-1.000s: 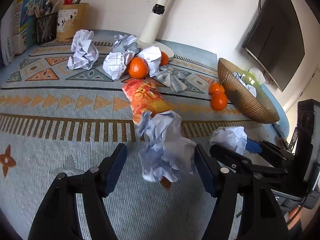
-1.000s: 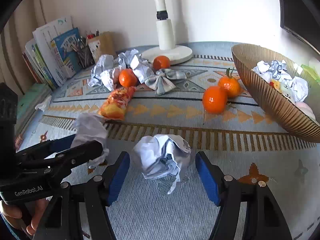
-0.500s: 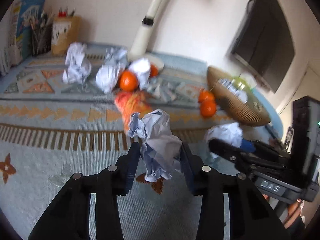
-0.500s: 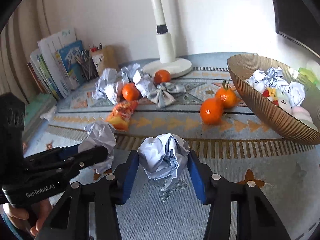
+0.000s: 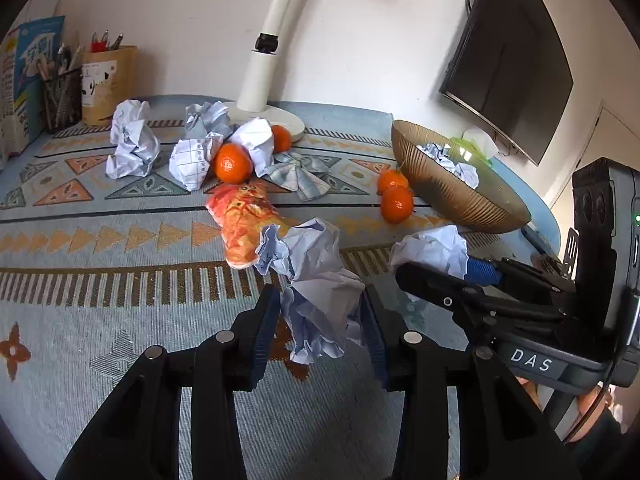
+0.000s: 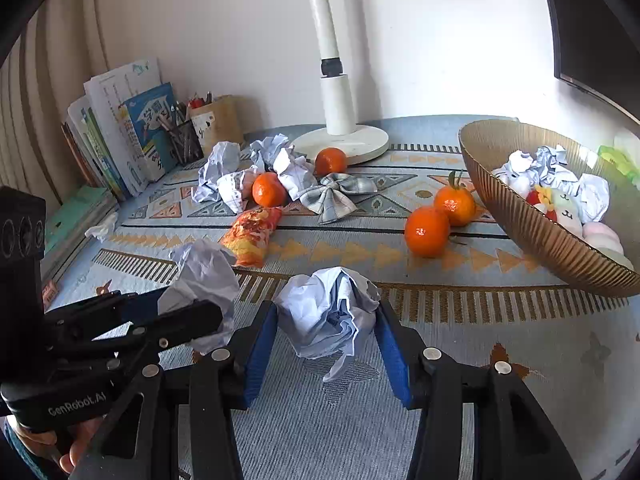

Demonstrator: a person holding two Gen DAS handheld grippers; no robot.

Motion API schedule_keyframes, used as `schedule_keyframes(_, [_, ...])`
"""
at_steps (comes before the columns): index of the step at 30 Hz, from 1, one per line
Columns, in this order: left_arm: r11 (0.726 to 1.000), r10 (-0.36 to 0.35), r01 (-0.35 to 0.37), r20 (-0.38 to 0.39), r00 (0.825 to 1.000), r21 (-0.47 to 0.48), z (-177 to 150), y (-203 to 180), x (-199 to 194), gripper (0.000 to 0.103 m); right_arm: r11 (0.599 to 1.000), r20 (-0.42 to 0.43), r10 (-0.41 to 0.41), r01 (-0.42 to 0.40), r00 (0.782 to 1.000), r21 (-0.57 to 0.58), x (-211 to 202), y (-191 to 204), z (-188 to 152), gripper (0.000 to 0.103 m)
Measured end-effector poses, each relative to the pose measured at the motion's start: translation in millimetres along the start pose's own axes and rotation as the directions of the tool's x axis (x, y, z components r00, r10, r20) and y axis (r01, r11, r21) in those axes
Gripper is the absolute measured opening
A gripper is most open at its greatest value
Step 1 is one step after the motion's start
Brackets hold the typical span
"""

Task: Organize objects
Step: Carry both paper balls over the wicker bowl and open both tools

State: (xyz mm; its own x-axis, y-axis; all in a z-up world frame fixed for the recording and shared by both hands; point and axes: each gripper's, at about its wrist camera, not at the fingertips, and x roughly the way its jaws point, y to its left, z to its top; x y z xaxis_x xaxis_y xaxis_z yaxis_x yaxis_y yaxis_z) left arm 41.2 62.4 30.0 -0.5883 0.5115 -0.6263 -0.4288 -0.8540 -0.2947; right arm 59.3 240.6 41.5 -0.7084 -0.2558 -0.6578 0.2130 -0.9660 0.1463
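Left wrist view: patterned cloth (image 5: 100,240) under white wall (image 5: 360,32); both jaws clamp crumpled paper.

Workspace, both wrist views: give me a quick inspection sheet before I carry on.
Surface: patterned cloth over the table.
Job's things: one paper ball in the left gripper, another paper ball in the right gripper; more paper balls, four oranges, a snack bag and a bow lie loose; bowl holds paper and toys.
Clutter: lamp base, pen cups, books.
Grippers: both shut on paper.
Cables: one behind the monitor.
Surroundings: white wall, a hand on the left gripper.
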Motion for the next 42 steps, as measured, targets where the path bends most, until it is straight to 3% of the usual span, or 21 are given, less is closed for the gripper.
schedule_keyframes(14, [1.000,-0.005,0.005,0.000,1.000,0.008,1,-1,0,0.038,1.000,-0.002,0.008,-0.008,1.000,-0.002,1,-1,0,0.049])
schedule_keyframes(18, [0.999,-0.012,0.012,0.005,1.000,0.030,10,-17,-5,0.038,0.999,0.046,0.013,-0.015,0.999,0.046,-16,-10,1,0.049])
schedule_keyframes(22, [0.987,-0.062,0.052,0.066,0.996,0.150,46,-67,-19,0.038,0.995,0.138,-0.085,0.076,0.987,0.069,-64,-32,21,0.049])
schedule_keyframes(26, [0.968,-0.182,0.155,0.124,0.975,0.195,106,-117,-10,0.038,0.966,0.259,-0.230,0.188,0.938,0.178,-127,-75,61,0.049])
schedule_keyframes(29, [0.963,-0.231,0.208,0.129,0.964,0.169,139,-143,27,0.038,0.906,0.192,-0.368,0.305,0.910,0.293,-130,-117,81,0.050])
schedule_keyframes(30, [0.968,-0.218,0.195,0.136,0.966,0.159,144,-148,39,0.038,0.895,0.166,-0.382,0.319,0.909,0.312,-125,-129,84,0.050])
schedule_keyframes(34, [0.967,-0.236,0.225,0.083,0.968,0.119,152,-159,93,0.041,0.882,0.089,-0.264,0.203,0.961,0.425,-96,-186,87,0.051])
schedule_keyframes(36, [0.964,-0.246,0.238,0.056,0.968,0.114,151,-160,109,0.069,0.873,0.066,-0.292,0.238,0.954,0.425,-88,-197,89,0.060])
schedule_keyframes(37, [0.969,-0.230,0.224,0.051,0.972,0.100,150,-159,114,0.073,0.866,0.053,-0.329,0.279,0.943,0.414,-85,-201,89,0.067])
schedule_keyframes(38, [0.970,-0.234,0.229,0.047,0.971,0.086,149,-155,116,0.074,0.866,0.049,-0.337,0.289,0.940,0.408,-82,-204,88,0.067])
schedule_keyframes(42, [0.974,-0.224,0.222,0.042,0.974,0.055,144,-141,100,0.074,0.864,0.051,-0.284,0.232,0.958,0.447,-88,-213,76,0.067])
